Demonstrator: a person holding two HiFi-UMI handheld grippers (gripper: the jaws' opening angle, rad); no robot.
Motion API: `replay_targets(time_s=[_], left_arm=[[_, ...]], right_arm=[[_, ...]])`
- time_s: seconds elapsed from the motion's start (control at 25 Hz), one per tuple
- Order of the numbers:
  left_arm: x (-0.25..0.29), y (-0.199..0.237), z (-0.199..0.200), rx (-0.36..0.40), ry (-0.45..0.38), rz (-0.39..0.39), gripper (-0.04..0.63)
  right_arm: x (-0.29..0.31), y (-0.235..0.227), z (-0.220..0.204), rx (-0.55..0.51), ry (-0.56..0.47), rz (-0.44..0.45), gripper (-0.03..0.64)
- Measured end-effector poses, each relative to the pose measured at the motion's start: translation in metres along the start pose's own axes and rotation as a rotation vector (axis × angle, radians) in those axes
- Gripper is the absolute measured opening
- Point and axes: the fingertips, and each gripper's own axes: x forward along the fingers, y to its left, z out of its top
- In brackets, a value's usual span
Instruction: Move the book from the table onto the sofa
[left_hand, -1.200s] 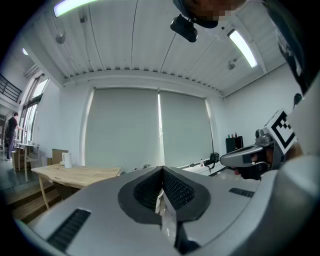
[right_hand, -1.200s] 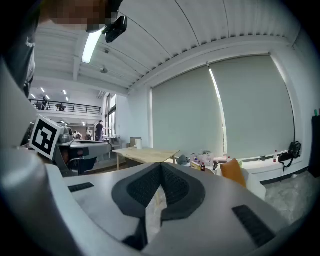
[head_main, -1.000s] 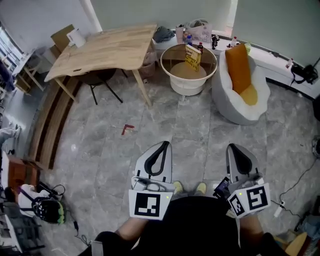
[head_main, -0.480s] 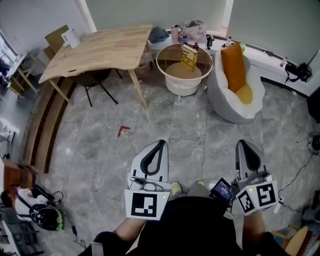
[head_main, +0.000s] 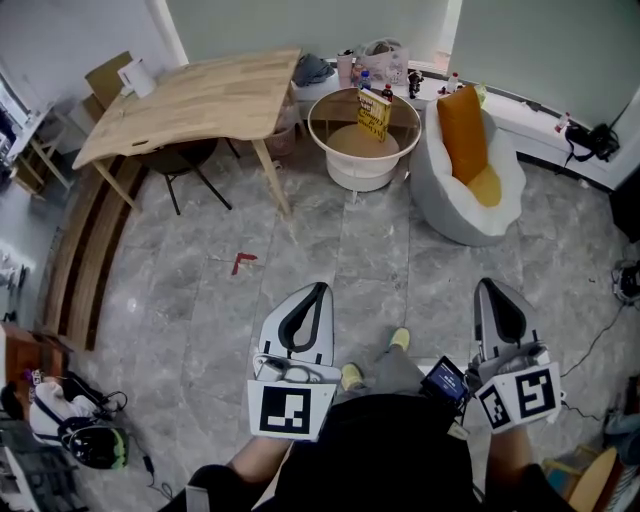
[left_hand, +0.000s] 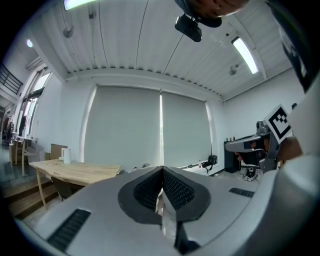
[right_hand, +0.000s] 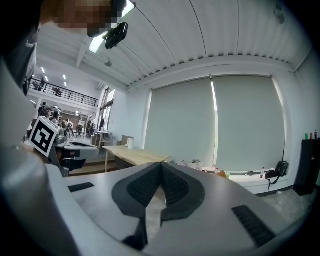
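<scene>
In the head view a yellow book stands upright on the round glass table at the far side of the room. Right of it sits the white sofa chair with an orange cushion. My left gripper and right gripper are held low over the grey floor, far from the book. Both are shut with nothing between the jaws. In the left gripper view and the right gripper view the jaw tips meet, pointing toward the window blinds.
A wooden desk with a dark chair under it stands at the left. Bottles and small items line the window ledge. A red mark lies on the floor. Bags lie at the lower left; cables at the right.
The table, the book and the sofa have drifted slightly up and left in the head view. The right gripper sits lower and further right. Both stay shut.
</scene>
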Motion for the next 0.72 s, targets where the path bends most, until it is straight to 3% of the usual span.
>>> replay_targets(time_s=[0.72], left_arm=[[0.024,-0.019,0.001,0.05,0.008,-0.049,0.006]], right_arm=[[0.003,-0.027,-0.014,0.042,-0.014,-0.031,0.009]])
